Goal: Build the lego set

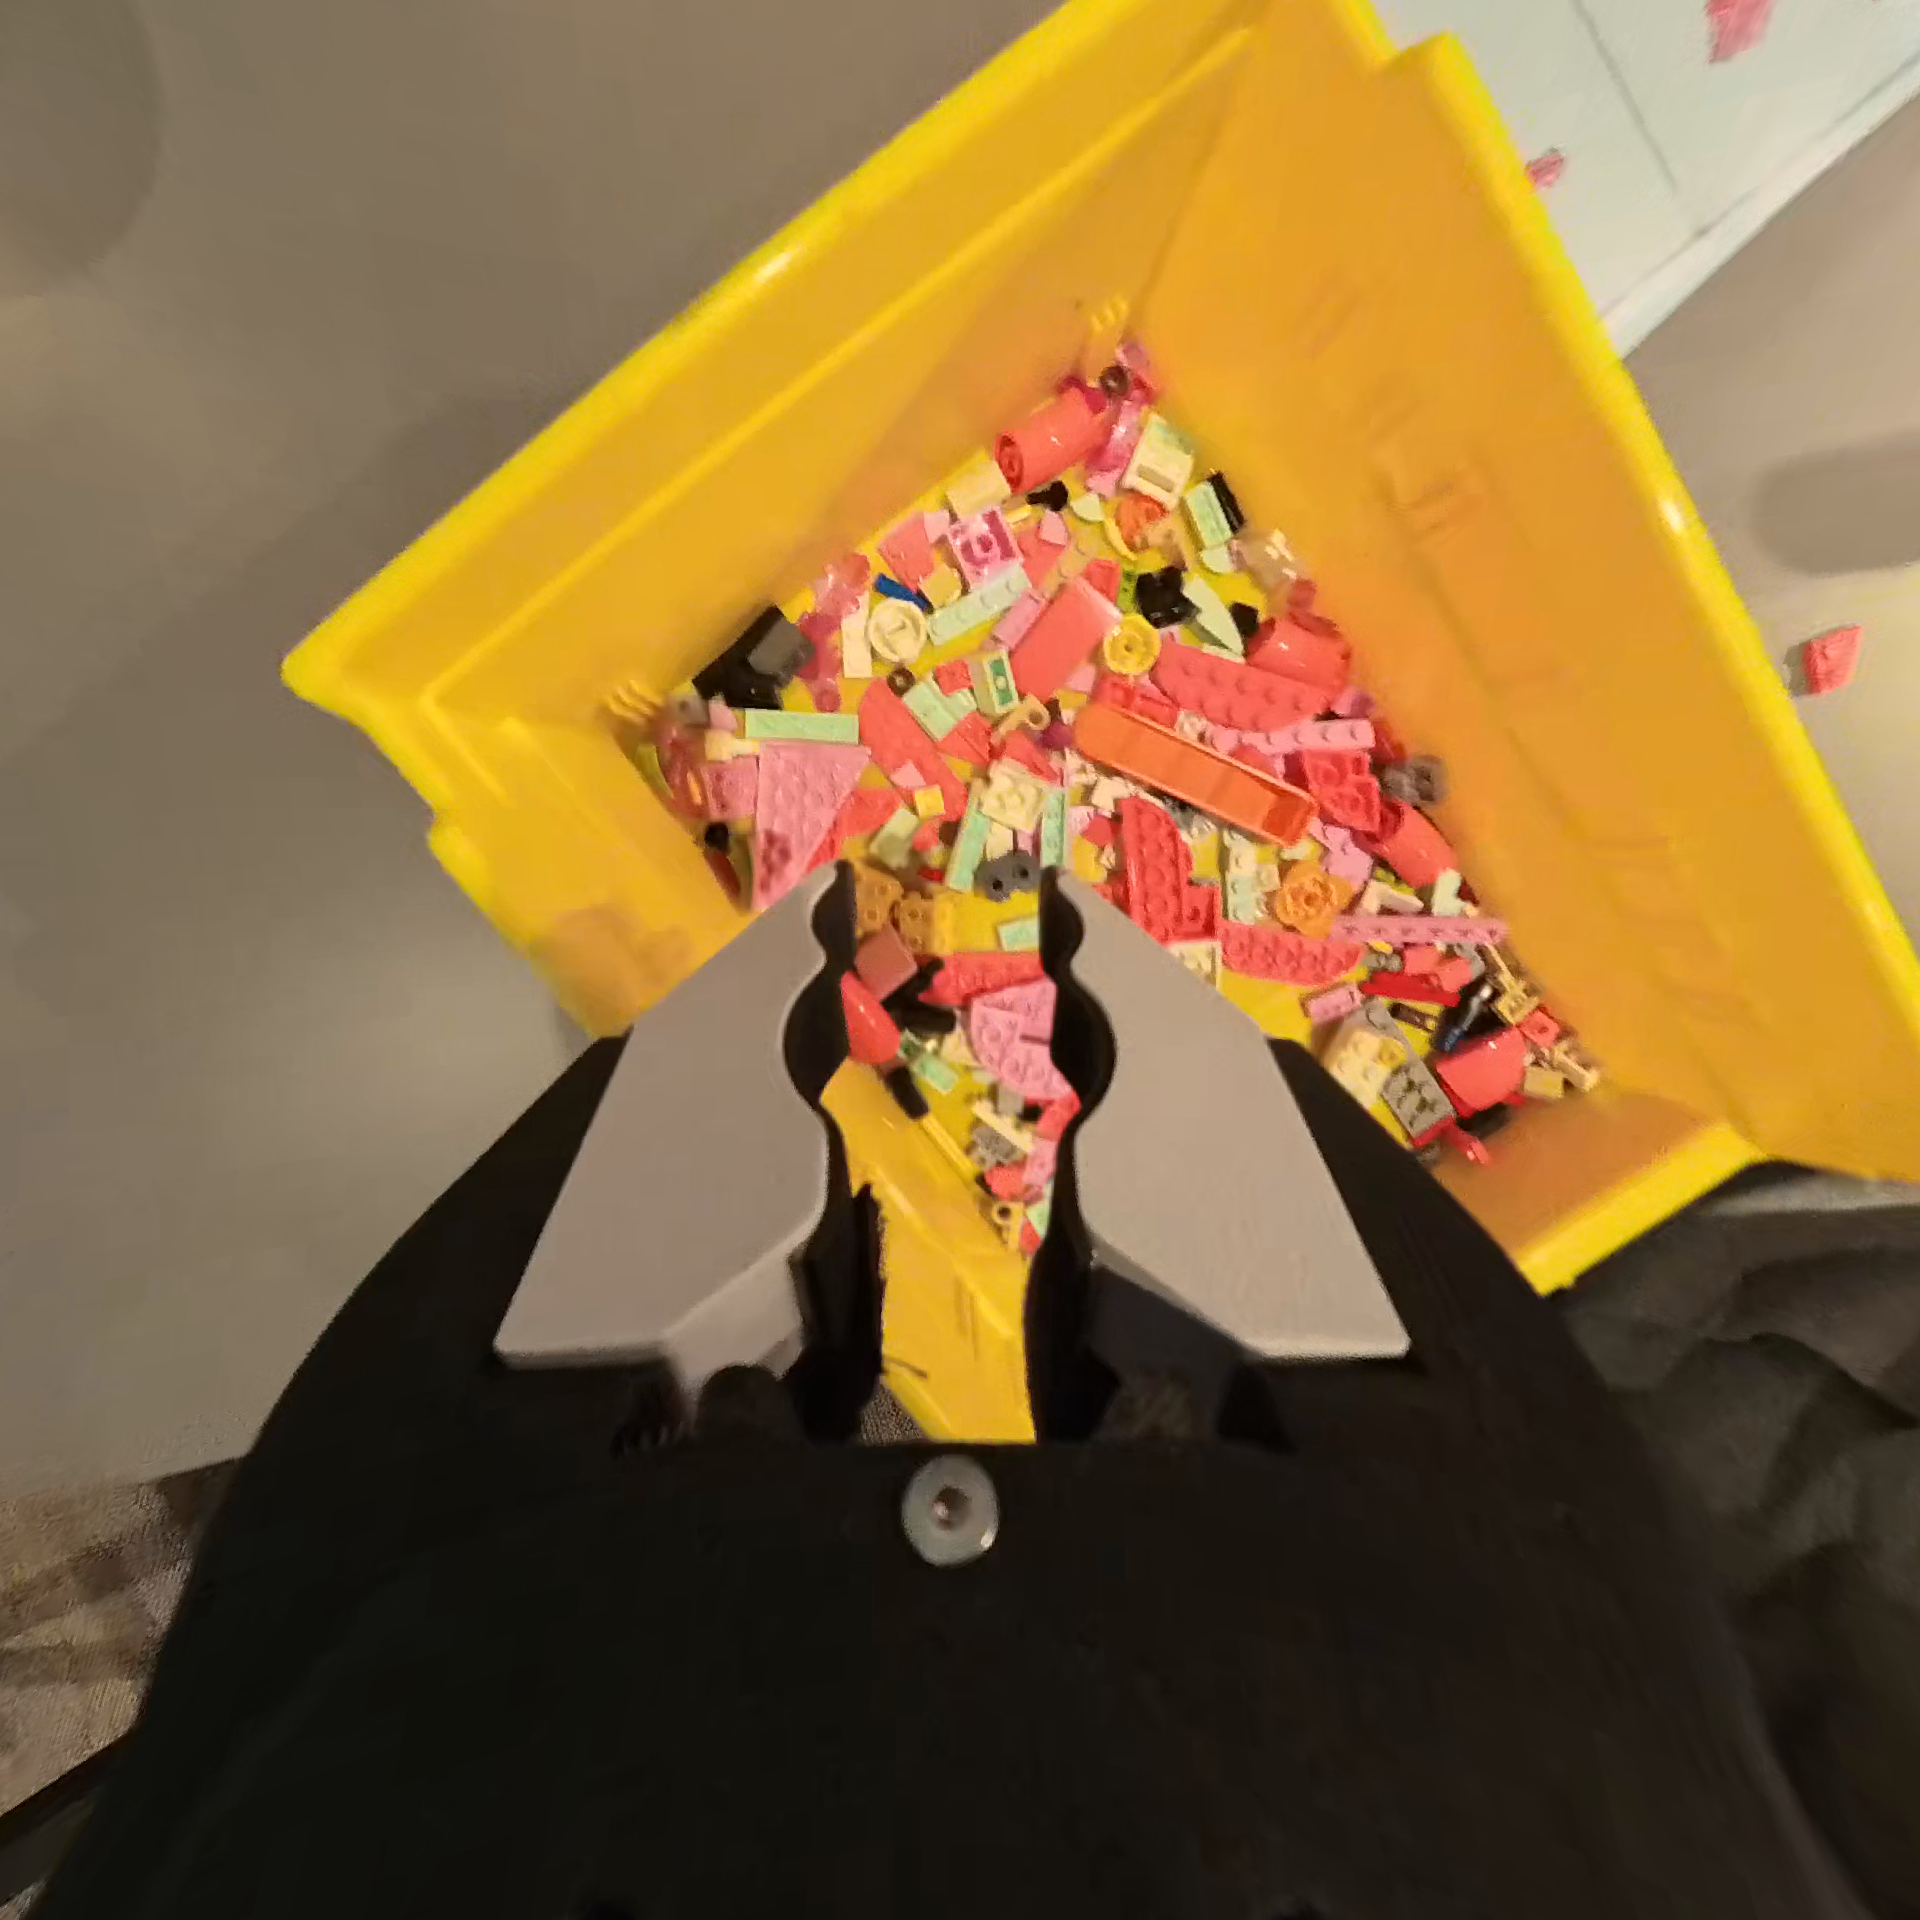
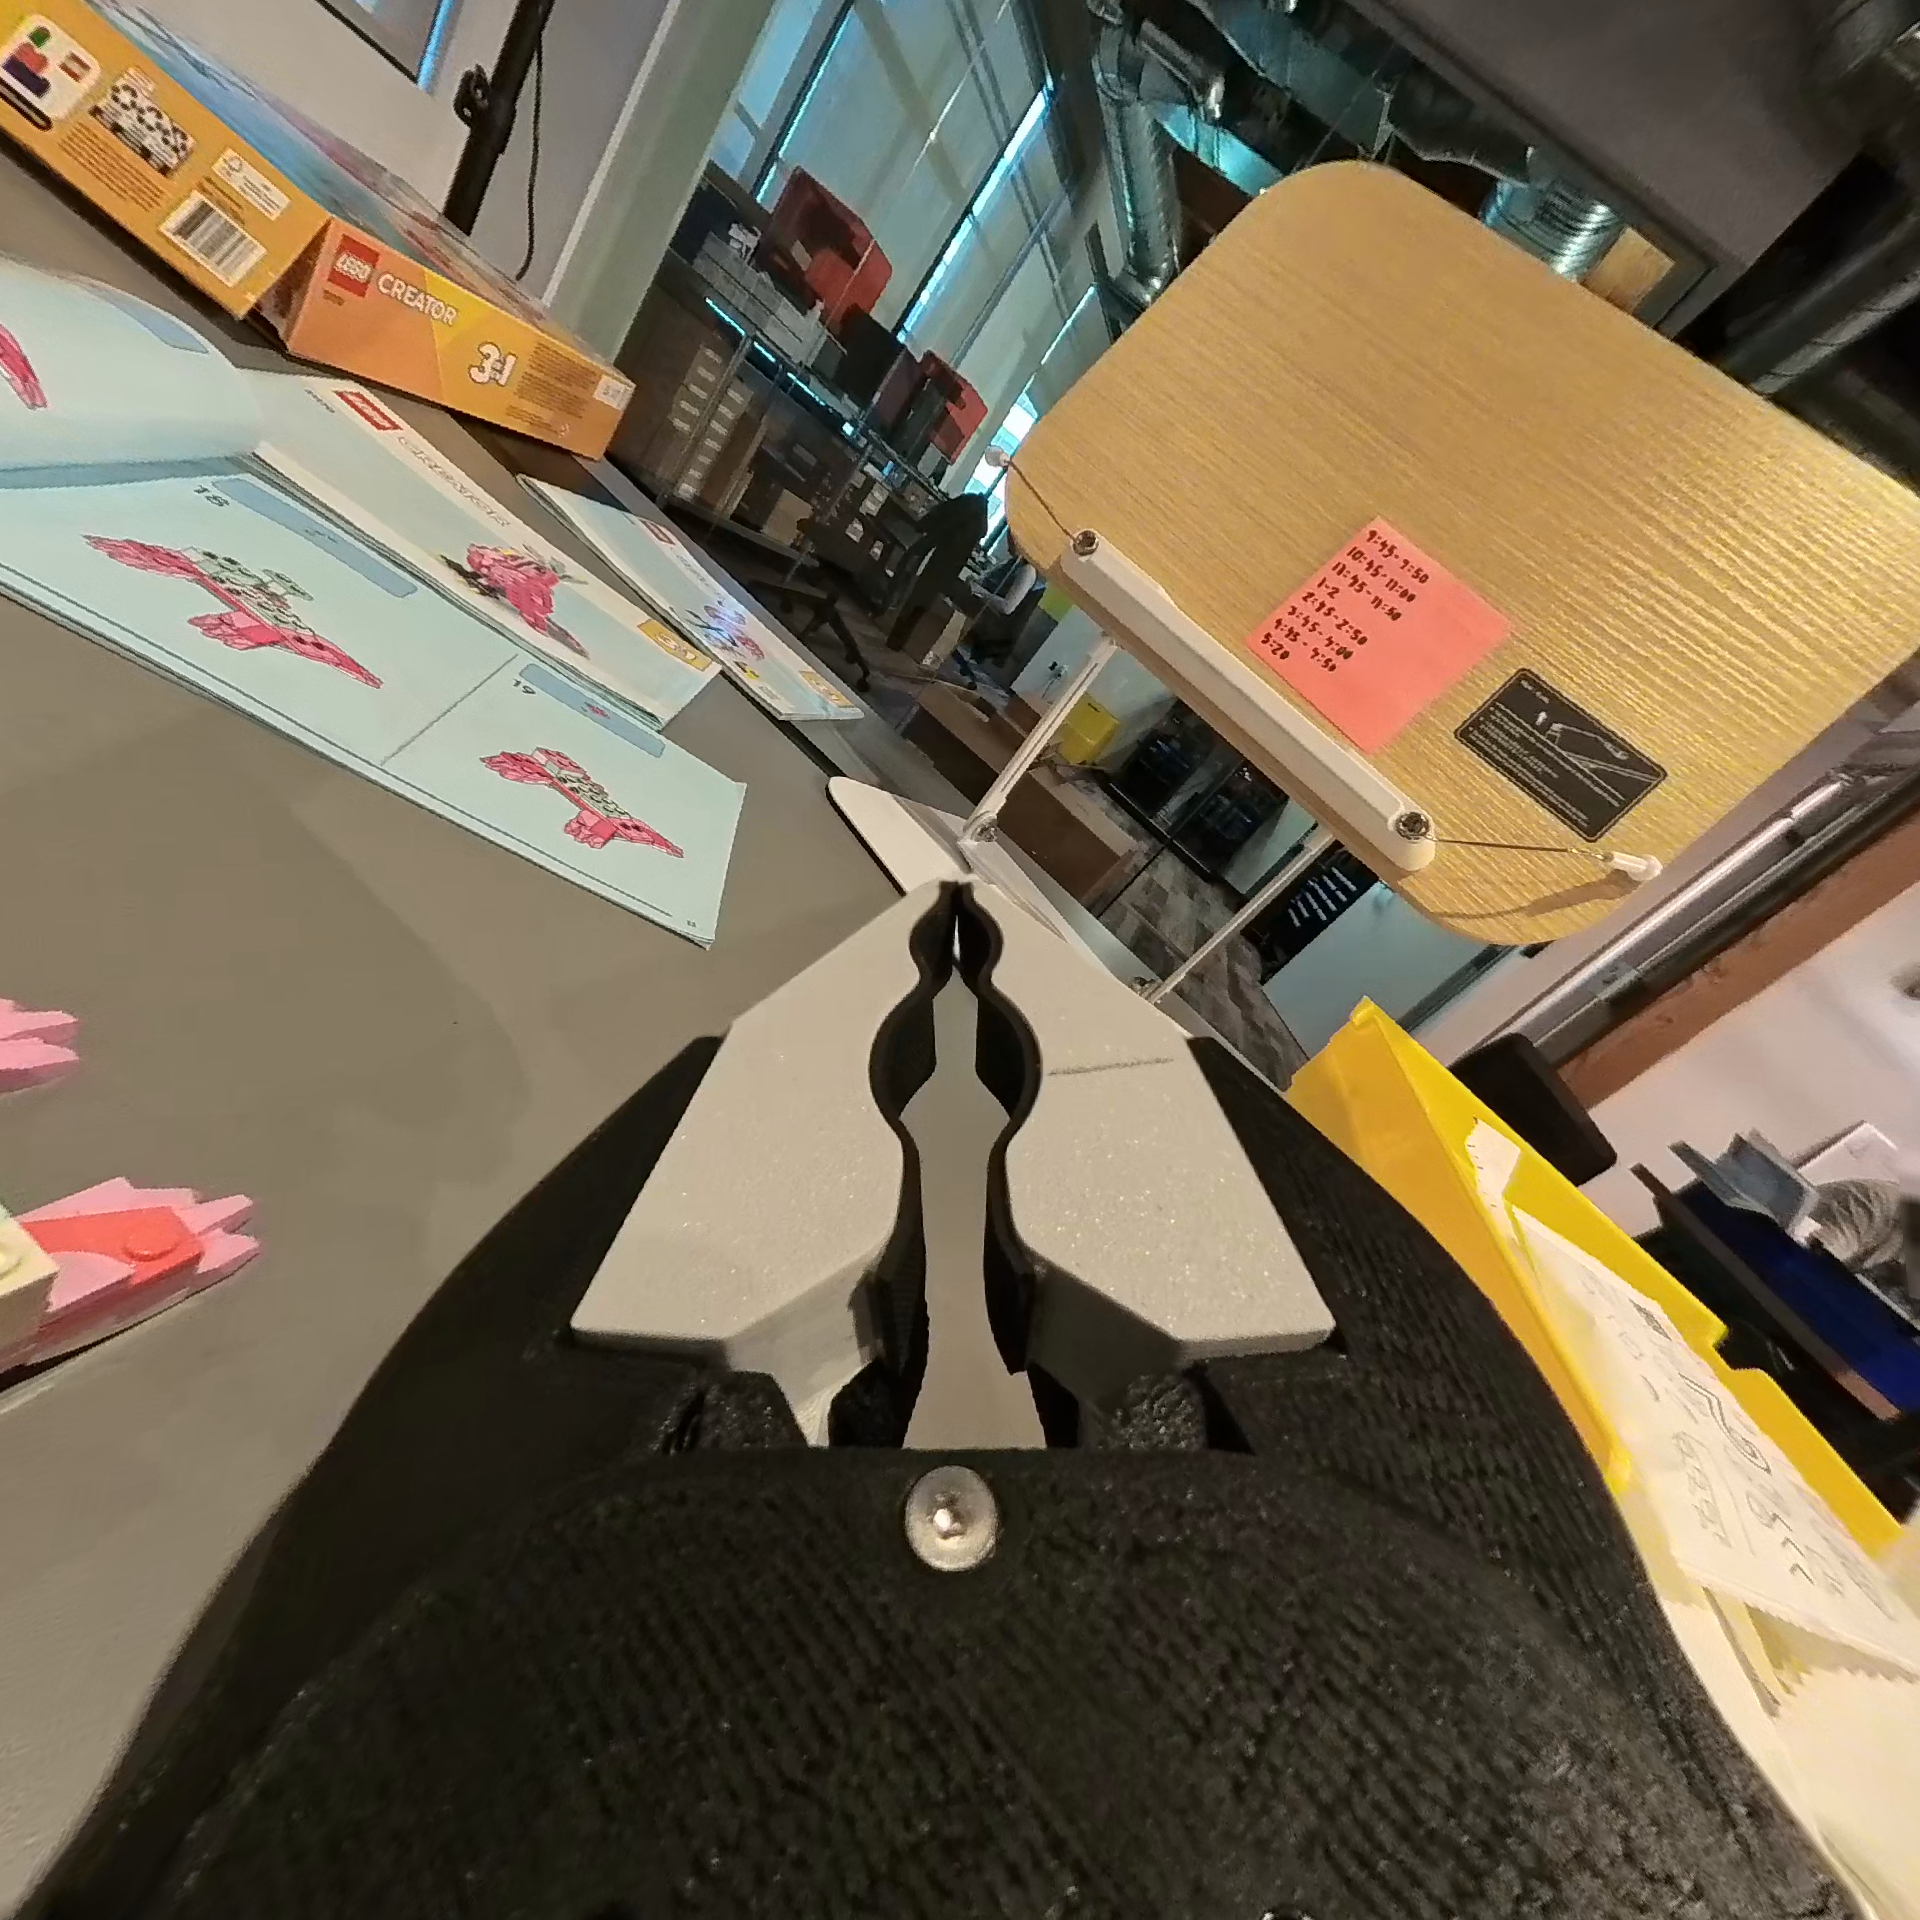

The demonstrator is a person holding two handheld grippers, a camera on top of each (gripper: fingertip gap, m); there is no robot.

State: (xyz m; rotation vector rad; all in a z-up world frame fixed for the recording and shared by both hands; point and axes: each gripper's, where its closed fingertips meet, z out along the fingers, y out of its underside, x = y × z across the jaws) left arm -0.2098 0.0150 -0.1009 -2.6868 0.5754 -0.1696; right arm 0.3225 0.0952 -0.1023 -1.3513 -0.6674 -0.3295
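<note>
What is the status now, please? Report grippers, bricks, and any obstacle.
Left gripper open above yellow bin, empty. Right gripper shut, empty, over table. Loose bricks piled in bin. Nothing blocking.

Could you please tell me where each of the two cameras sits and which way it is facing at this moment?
Left wrist view: sits on the left tongs, looking down along the parted fingers into the yellow bin of loose bricks; only the tongs' black body and grey fingers show.
Right wrist view: sits on the right tongs, looking low across the grey table toward the open instruction booklet, the orange set box and a wooden panel; its fingertips meet, nothing between them.
Shared: the yellow bin, at this view's right edge, and the booklet.
</note>
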